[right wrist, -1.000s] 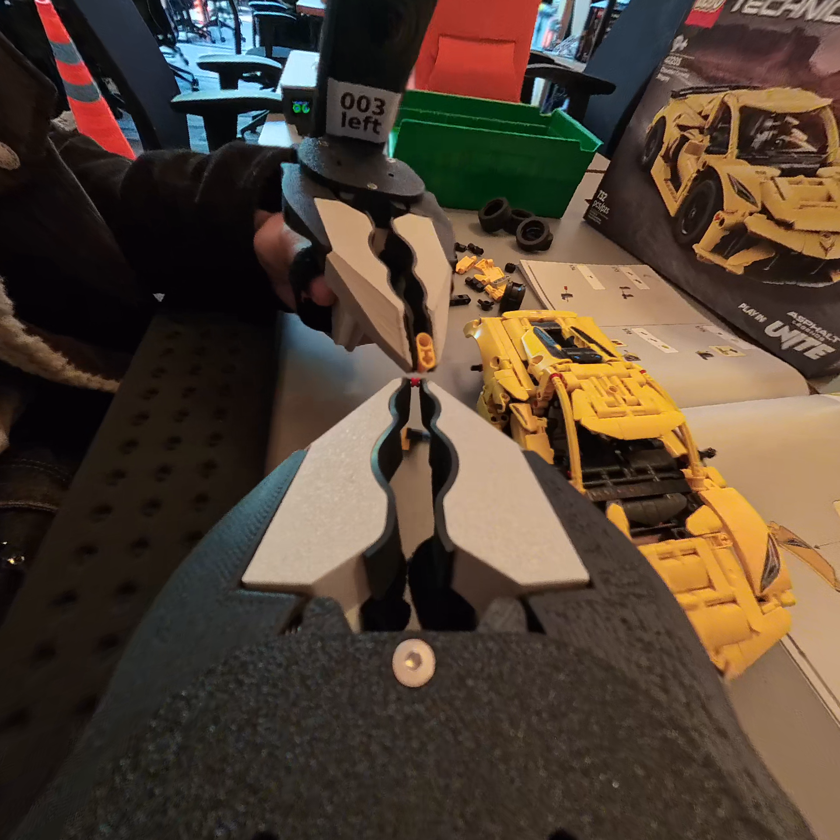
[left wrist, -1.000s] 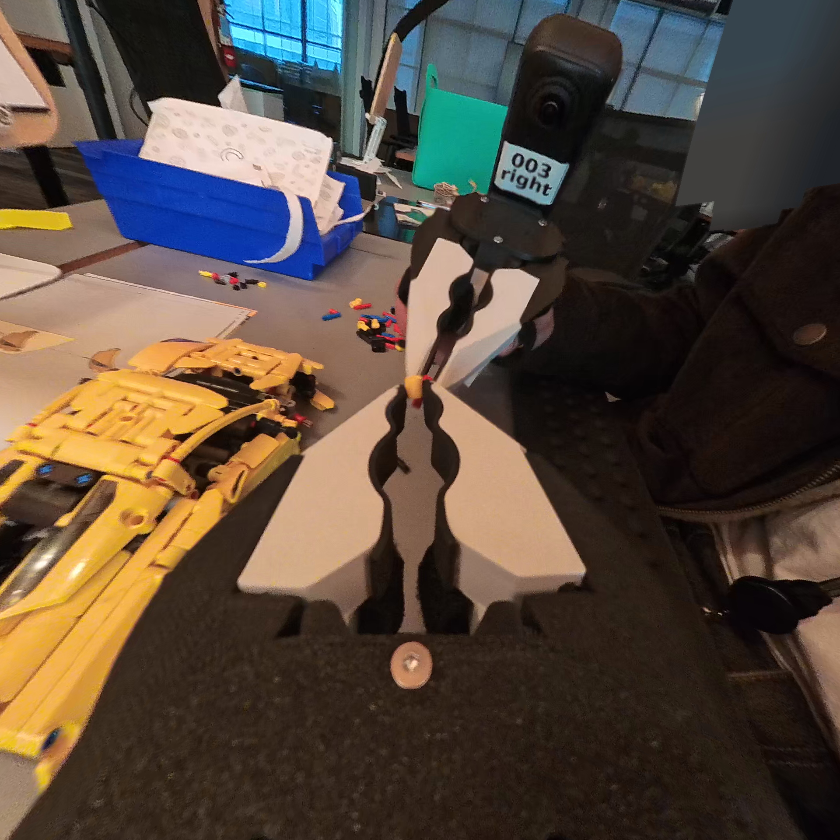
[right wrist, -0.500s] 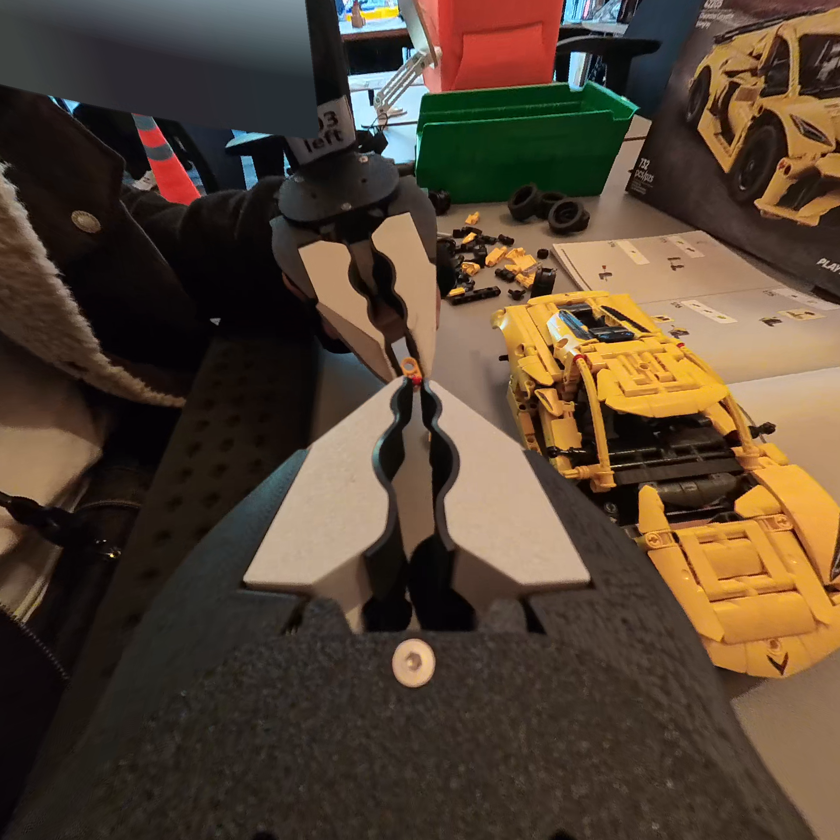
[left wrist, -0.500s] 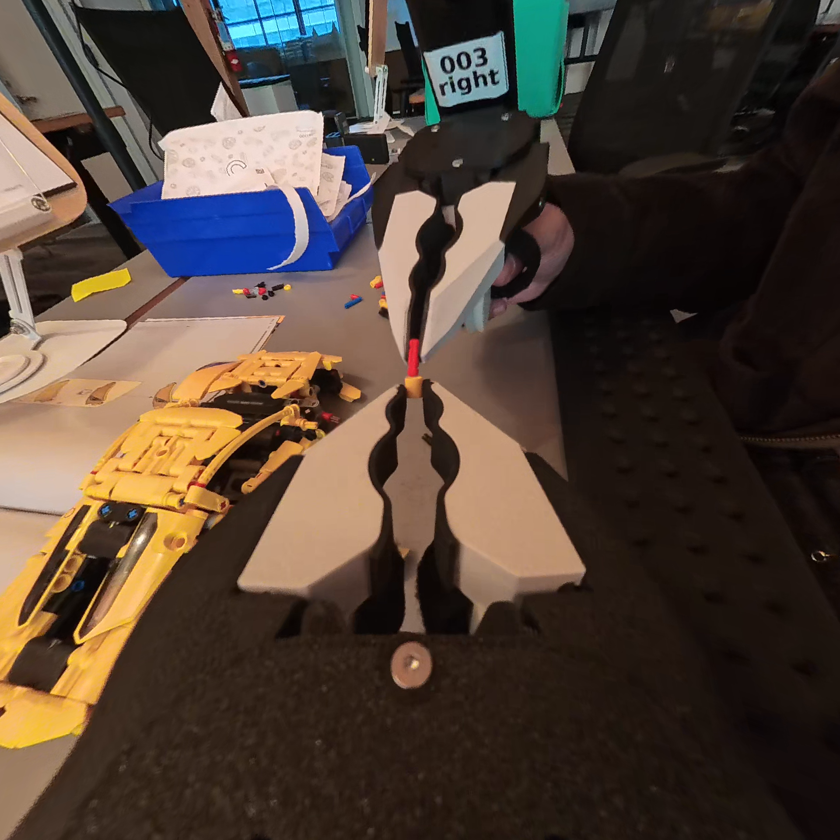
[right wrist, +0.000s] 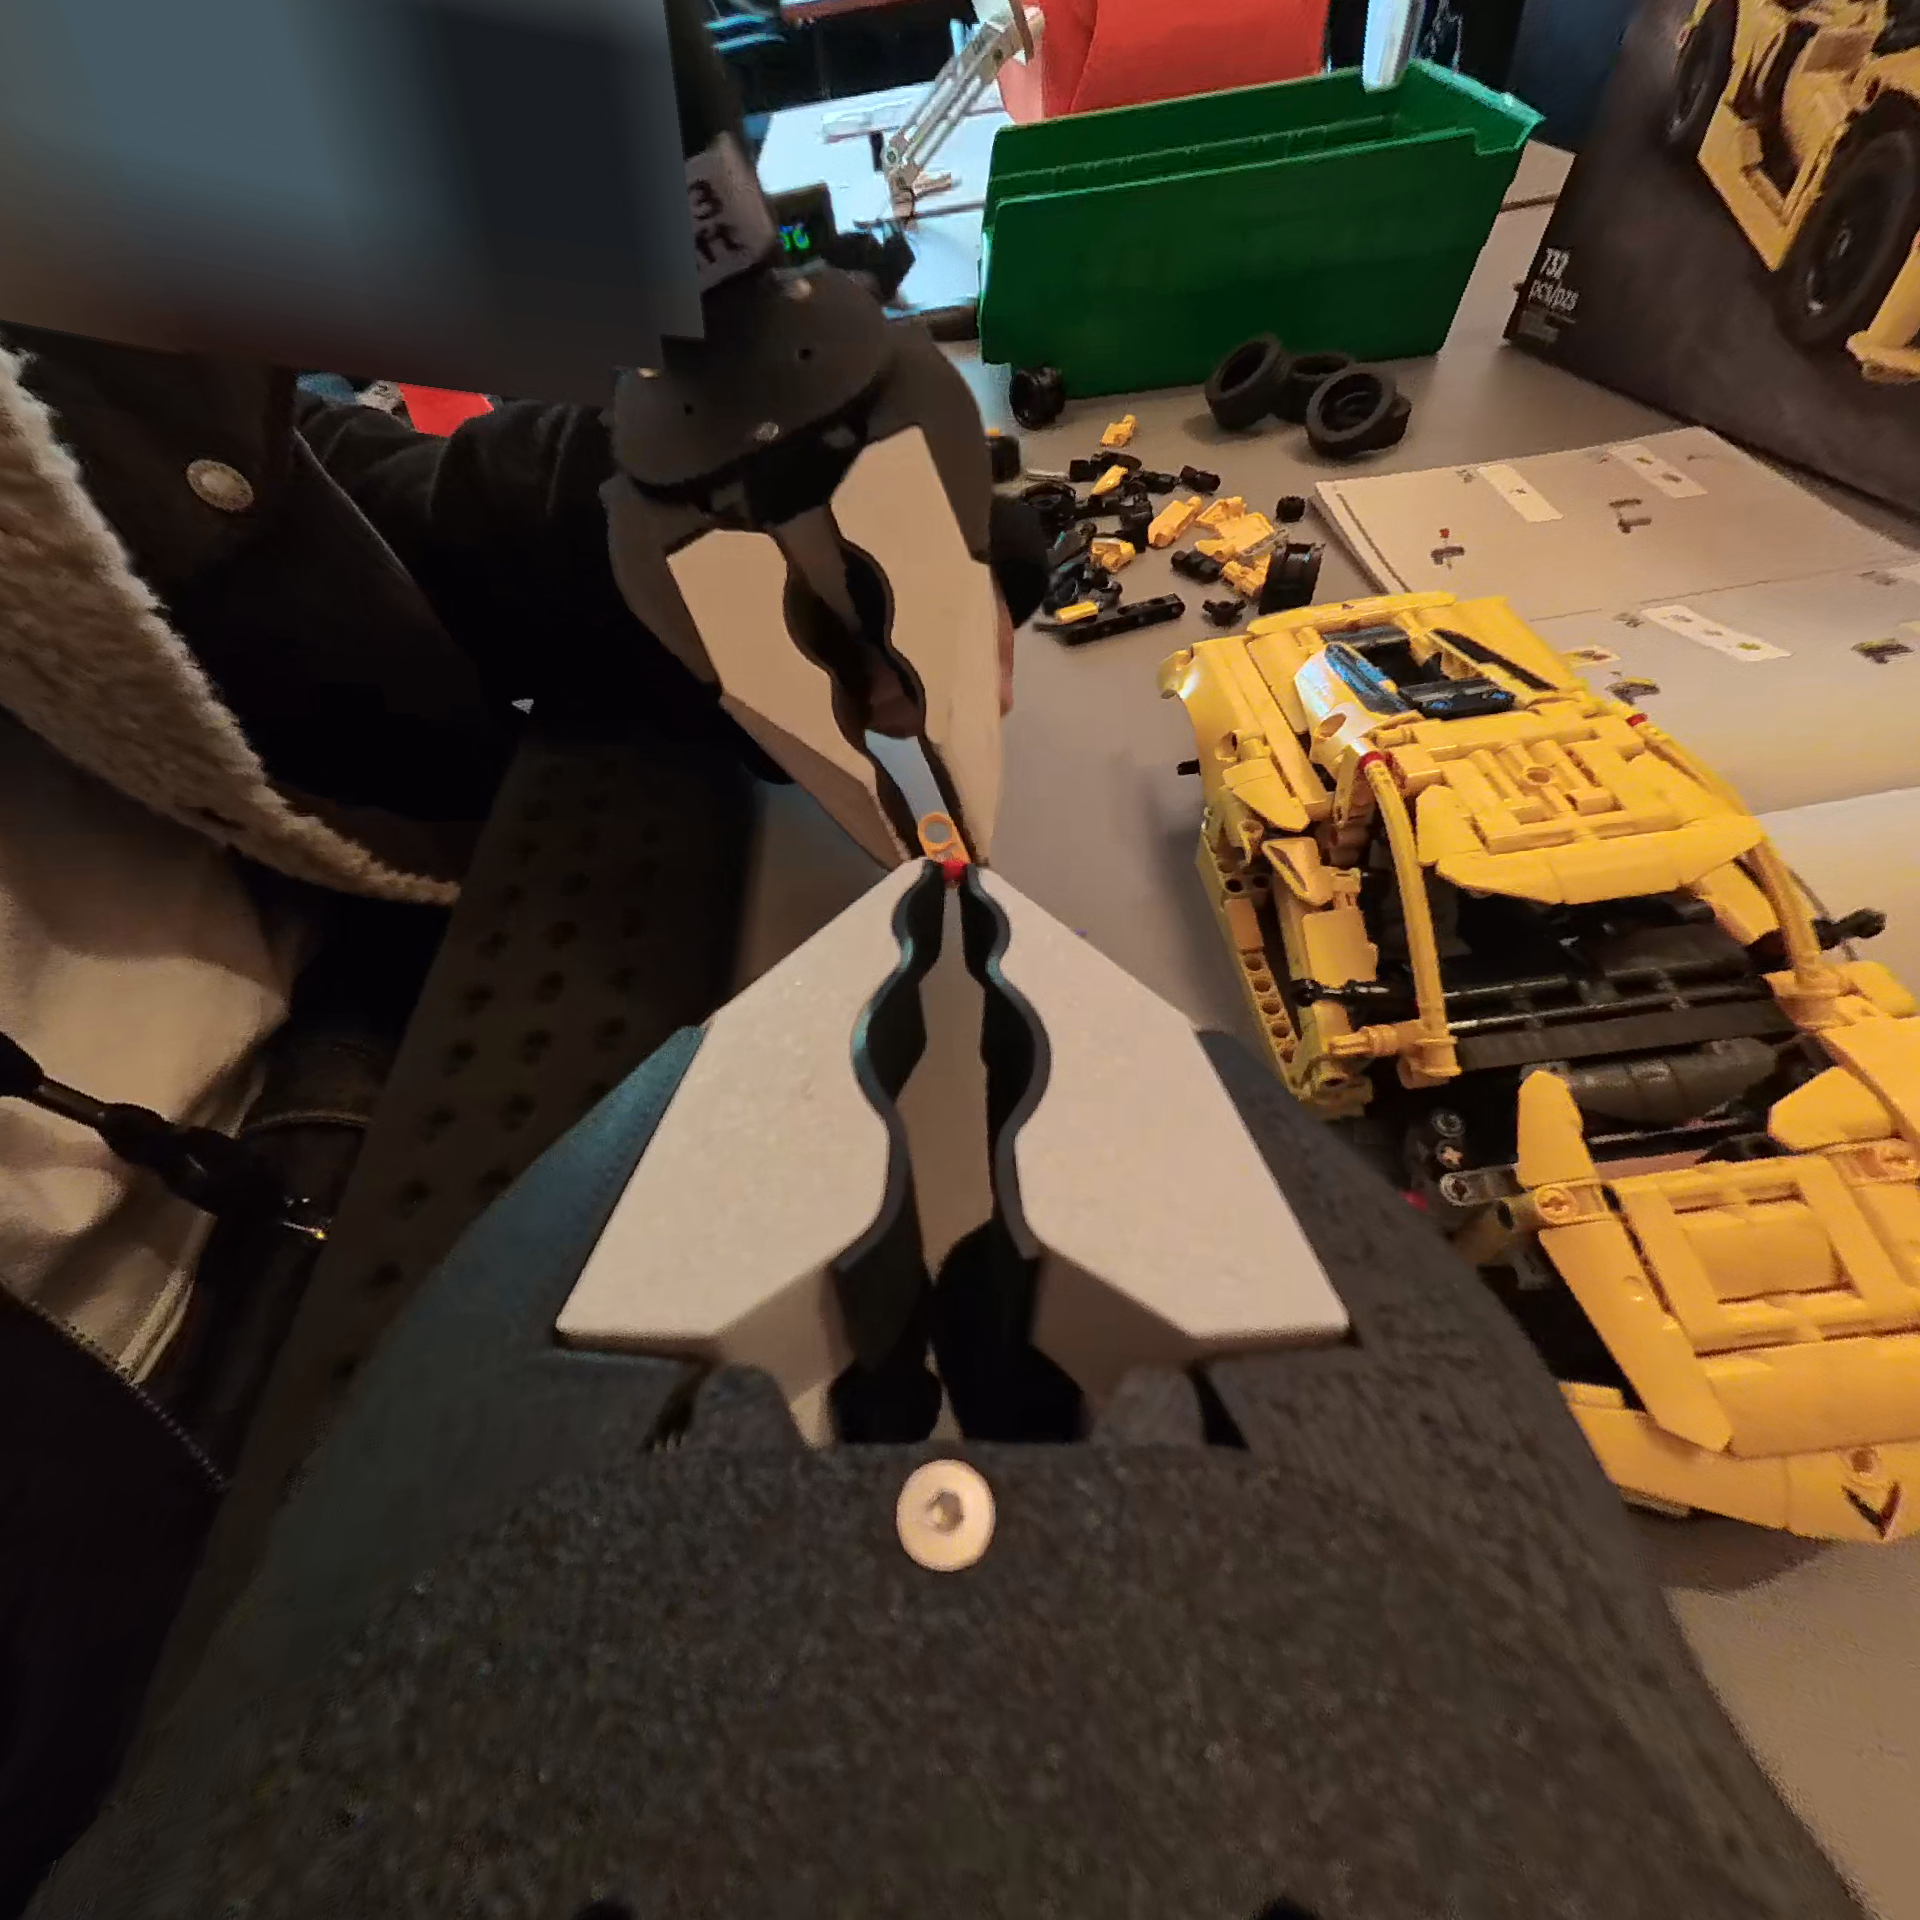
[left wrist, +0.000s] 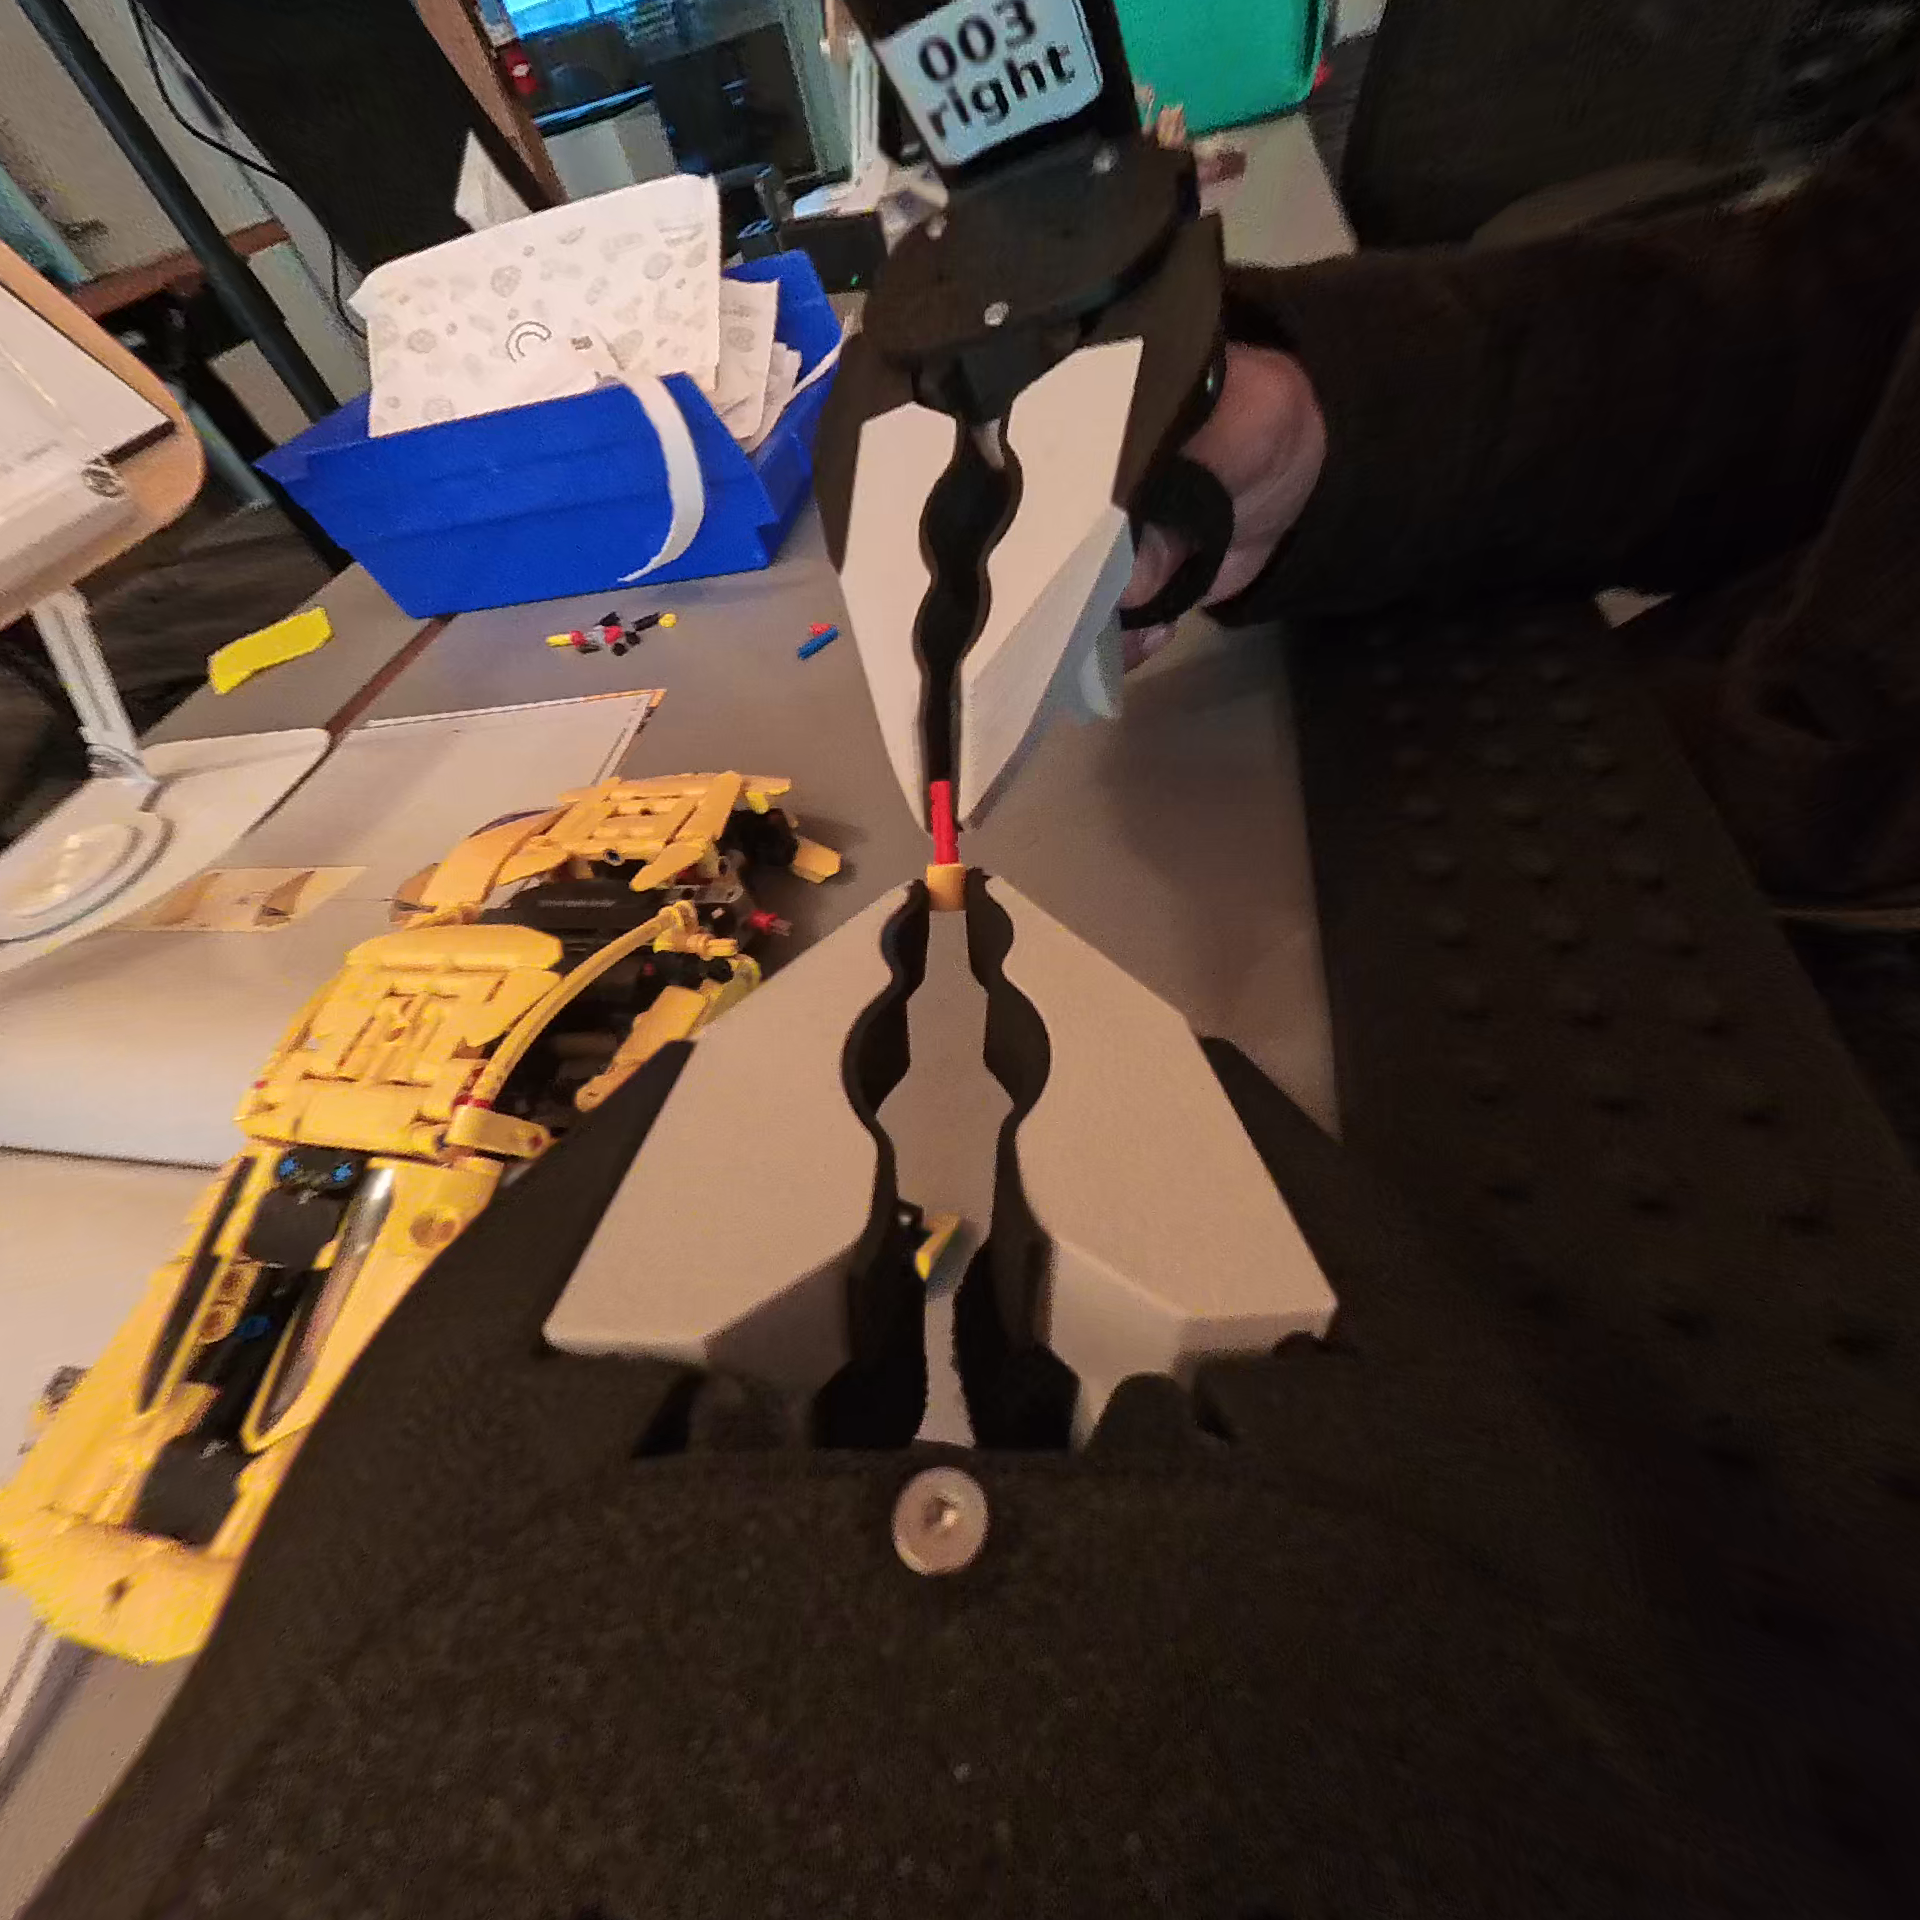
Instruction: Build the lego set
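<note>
My left gripper (left wrist: 943, 889) is shut on a small yellow connector piece (left wrist: 943, 891) at its tips. My right gripper (left wrist: 940, 826) comes down from above, shut on a red axle pin (left wrist: 940, 821) whose lower end meets the top of the yellow piece. In the right wrist view my right gripper (right wrist: 948, 871) holds the red pin (right wrist: 950, 871) against the yellow connector (right wrist: 937, 833) in the left gripper (right wrist: 935, 847). The partly built yellow lego car (left wrist: 416, 1070) lies on the grey table left of the grippers; it also shows in the right wrist view (right wrist: 1538, 997).
A blue bin with paper (left wrist: 540, 488) and scattered small pieces (left wrist: 613, 632) lie at the back. A green bin (right wrist: 1226, 218), black tyres (right wrist: 1309, 400), loose yellow and black pieces (right wrist: 1153, 540), instruction sheets (right wrist: 1600, 520) and the set's box (right wrist: 1766, 208) lie beyond the car. A person's dark sleeves are close. Less than 4 cm separates the two grippers' tips.
Both grippers have tilted and come closer in view. The red pin's lower end now meets the yellow connector. The views have shifted and the car sits lower left.
</note>
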A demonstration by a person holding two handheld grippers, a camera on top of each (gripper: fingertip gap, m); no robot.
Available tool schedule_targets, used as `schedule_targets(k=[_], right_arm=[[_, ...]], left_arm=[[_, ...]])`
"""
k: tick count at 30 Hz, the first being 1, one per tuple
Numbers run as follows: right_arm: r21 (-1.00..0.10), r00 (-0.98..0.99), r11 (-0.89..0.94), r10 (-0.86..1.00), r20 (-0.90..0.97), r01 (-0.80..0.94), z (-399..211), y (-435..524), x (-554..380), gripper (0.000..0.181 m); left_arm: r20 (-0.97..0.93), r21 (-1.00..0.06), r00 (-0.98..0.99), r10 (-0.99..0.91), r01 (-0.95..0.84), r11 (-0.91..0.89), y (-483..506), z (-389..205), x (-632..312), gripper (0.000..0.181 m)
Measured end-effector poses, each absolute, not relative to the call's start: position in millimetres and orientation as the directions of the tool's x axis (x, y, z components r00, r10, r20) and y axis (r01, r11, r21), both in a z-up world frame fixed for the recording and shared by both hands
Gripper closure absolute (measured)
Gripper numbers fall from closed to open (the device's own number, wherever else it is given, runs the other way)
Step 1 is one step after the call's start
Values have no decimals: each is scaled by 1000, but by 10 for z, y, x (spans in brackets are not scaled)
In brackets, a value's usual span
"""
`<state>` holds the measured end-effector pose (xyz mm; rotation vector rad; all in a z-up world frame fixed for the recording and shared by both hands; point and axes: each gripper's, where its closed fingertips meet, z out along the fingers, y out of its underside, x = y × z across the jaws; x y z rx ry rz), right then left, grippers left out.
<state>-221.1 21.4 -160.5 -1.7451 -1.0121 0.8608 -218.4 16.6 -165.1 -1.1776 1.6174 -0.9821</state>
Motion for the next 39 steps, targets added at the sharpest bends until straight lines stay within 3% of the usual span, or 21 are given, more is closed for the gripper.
schedule_targets(k=[3,15,22,27,31,39], right_arm=[[-920,450,-296,879,-158,256,-1671,264,-2199,179],[-910,514,-333,841,-169,246,-1727,357,-2214,179],[-877,515,-338,848,-127,341,-1858,329,-2207,179],[-884,505,-362,845,-176,297,-1818,322,-2209,179],[-895,507,-375,836,-212,243,-1773,355,-2199,179],[-946,518,-247,849,-107,210,-1606,421,-2203,170]], left_arm=[[-278,-902,-126,-952,-307,303,217,-1711,-2166,175],[-227,-907,-87,-970,-345,243,312,-1746,-2175,175],[-324,-848,-113,-939,-407,341,282,-1886,-2164,175],[-308,-863,-111,-945,-387,326,274,-1844,-2164,175],[-193,-904,-99,-976,-369,216,295,-1810,-2154,175],[159,-958,-139,-977,-261,-119,299,-1630,-2175,174]])
